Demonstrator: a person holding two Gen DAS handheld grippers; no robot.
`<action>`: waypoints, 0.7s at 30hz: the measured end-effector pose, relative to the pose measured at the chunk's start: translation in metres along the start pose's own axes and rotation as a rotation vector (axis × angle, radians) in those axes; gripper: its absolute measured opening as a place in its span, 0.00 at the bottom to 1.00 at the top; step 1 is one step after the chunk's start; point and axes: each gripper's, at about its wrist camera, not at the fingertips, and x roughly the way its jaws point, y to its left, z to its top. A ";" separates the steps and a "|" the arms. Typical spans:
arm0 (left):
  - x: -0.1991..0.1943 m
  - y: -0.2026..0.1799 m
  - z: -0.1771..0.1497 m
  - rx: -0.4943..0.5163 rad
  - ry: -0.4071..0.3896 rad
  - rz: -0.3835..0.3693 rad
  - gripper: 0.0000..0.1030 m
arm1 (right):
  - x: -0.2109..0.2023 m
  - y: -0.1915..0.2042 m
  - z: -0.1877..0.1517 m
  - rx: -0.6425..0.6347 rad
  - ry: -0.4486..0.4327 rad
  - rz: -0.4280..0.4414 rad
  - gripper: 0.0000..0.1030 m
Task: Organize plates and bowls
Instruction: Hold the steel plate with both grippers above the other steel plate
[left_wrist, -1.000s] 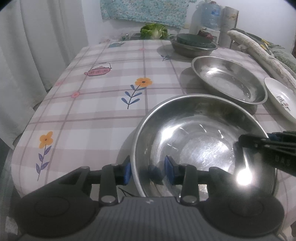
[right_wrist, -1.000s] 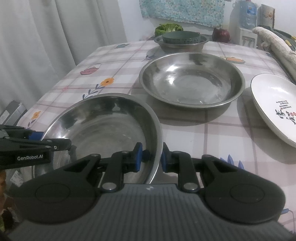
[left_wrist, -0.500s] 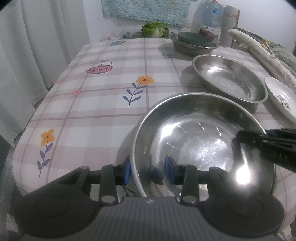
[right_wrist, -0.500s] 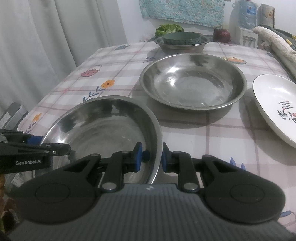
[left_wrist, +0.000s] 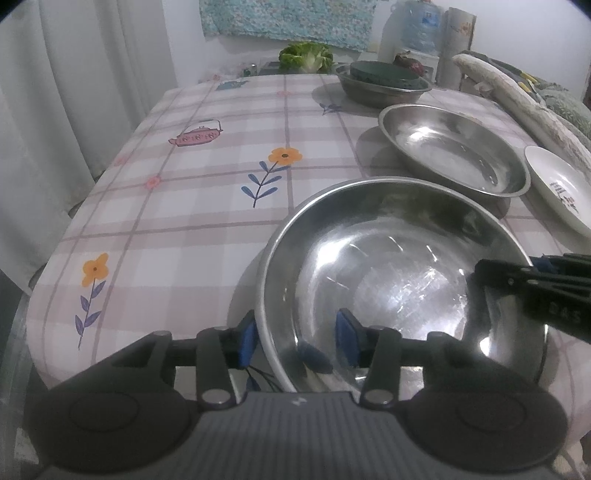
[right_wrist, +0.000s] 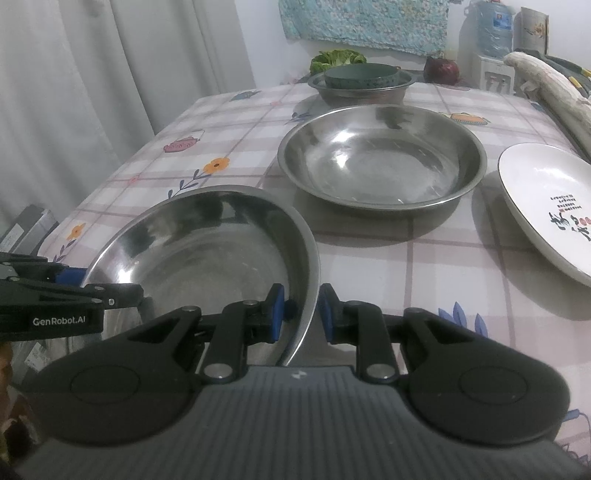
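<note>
Now lifting: steel bowl (left_wrist: 399, 273) pinched at opposite rims by left hand-held gripper (left_wrist: 297, 338) and right hand-held gripper (right_wrist: 301, 314), above the worktop (left_wrist: 207, 177). Next, likely nesting into wider steel basin (right_wrist: 382, 157) ahead, kept level.

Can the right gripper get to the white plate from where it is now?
Probably not yet: the right gripper has its fingers either side of the near steel bowl's rim, as does the left gripper. Once freed, bare tablecloth lies between it and the white plate.
</note>
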 end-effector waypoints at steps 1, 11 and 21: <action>0.000 0.000 0.000 0.001 0.000 0.001 0.46 | 0.000 0.000 0.000 0.000 -0.001 0.002 0.20; 0.000 -0.005 0.000 -0.023 0.018 -0.014 0.56 | -0.001 0.004 -0.002 0.002 -0.008 0.007 0.21; -0.004 -0.008 -0.005 -0.037 0.026 -0.010 0.56 | -0.001 0.005 -0.003 0.001 -0.018 -0.001 0.21</action>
